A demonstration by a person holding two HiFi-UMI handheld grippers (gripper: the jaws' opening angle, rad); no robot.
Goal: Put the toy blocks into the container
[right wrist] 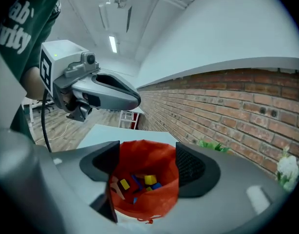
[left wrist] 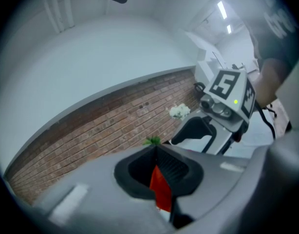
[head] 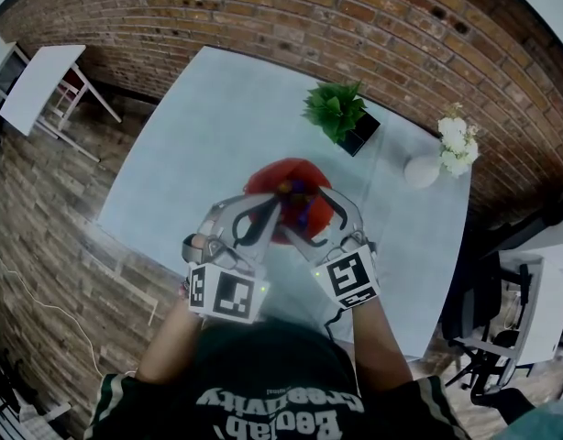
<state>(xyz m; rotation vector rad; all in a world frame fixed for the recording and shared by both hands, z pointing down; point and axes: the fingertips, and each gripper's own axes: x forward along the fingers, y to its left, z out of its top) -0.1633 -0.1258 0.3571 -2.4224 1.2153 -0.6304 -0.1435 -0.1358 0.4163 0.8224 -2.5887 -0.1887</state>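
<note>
Person: a dark green printed shirt [head: 272,397] fills the near edge, with one arm out to each gripper.
Left gripper [left wrist: 159,172]: jaws are pressed together on a thin fold of red cloth, which I judge to be the bag's near-left rim.
Right gripper [right wrist: 145,162]: jaws stand wide apart and the pads press on nothing (the bag's mouth shows between them).
Container: a soft red fabric bag [head: 291,174] sits mouth up, mid-way across the pale grey-blue surface [head: 217,126], just beyond both grippers.
Blocks: small yellow, blue and pale toy blocks [right wrist: 149,180] lie in the bag's bottom.
Handling: the cloth looks limp and light, likely to sag shut if released, so the rim is the best place to hold it. The blocks look hard and light, so pinch them across flat faces.
</note>
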